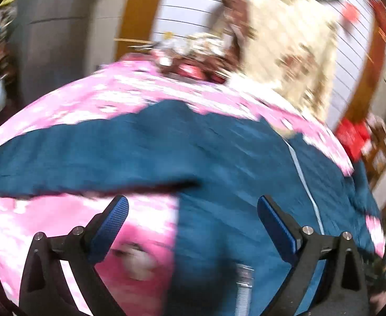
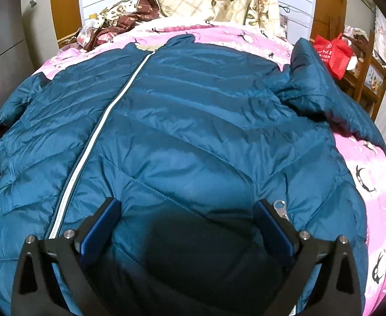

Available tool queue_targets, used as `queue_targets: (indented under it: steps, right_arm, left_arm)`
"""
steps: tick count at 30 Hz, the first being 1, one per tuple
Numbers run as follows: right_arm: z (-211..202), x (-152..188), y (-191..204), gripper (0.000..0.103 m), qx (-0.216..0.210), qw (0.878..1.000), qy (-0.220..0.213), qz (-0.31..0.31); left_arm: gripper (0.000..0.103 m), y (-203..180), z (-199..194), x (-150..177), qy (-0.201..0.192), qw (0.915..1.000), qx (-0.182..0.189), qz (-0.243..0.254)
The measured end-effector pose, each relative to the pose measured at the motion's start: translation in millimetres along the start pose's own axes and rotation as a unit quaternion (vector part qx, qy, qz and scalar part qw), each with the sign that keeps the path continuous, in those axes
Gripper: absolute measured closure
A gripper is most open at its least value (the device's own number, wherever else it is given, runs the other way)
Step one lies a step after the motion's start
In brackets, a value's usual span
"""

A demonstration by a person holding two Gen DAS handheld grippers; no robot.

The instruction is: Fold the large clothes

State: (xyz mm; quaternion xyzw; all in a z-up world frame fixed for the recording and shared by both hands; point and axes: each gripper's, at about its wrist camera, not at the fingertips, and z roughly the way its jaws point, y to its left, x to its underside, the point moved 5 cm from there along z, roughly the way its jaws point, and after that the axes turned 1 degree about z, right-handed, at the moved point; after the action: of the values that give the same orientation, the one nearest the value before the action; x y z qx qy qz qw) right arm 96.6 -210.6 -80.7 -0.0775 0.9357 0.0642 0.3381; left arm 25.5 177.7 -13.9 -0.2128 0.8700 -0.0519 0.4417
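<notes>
Left tool (image 1: 193, 226) spread wide, nothing between its blue pads, hanging over the near edge of the teal quilted puffer jacket (image 2: 193, 121) by its white front zipper (image 2: 106, 121); that view is smeared. Right tool (image 2: 186, 226) also spread, pads either side of the jacket's lower front panel, no pinch visible. The jacket lies front-up and zipped on the pink penguin-print bedspread (image 2: 372, 168), collar at the far side, one sleeve (image 2: 322, 84) bunched up off its right shoulder, the other sleeve (image 1: 82, 158) stretched out flat.

Risks, as I judge them:
- slick puffy shell slips out of a shallow pinch
- pads catch only the top layer, so the fold drags crooked
- bunched sleeve gets folded under and makes a lump
- the metal zipper pull (image 2: 280, 206) beside the right pad snags
- bedspread gets pinched along with the hem
</notes>
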Motion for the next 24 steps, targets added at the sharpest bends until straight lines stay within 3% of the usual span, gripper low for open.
queue_targets:
  steps: [5,8,11,13,17,24]
  right_arm:
    - [1.8,0.3,-1.0,0.0,0.001,1.0,-0.001,-0.002]
    - [2.3,1.4,-0.5,0.0,-0.001,1.0,-0.002,-0.001]
    - [3.5,1.4,0.9,0.0,0.0,1.0,-0.001,-0.004]
    - [4.1,1.6,2.1,0.0,0.003,1.0,0.0,-0.007]
    - [5.4,2.1,4.2,0.0,0.007,1.0,0.0,-0.012]
    - [6.5,2.5,5.0,0.0,0.003,1.0,0.0,-0.01]
  left_arm:
    - [0.043,116.2,-23.2,-0.8,-0.037,0.9938,-0.048,-0.094]
    - [0.043,188.0,-42.6,13.2,-0.067,0.983,-0.086,-0.148]
    - [0.045,241.5,-43.0,37.3,-0.064,0.9703,-0.086,-0.217]
    - [0.046,254.9,-40.6,46.5,-0.079,0.9669,-0.06,-0.235]
    - [0.043,260.1,-30.9,41.7,-0.097,0.9682,-0.037,-0.228]
    - [0.04,291.4,-9.3,5.6,-0.094,0.9573,-0.048,-0.269]
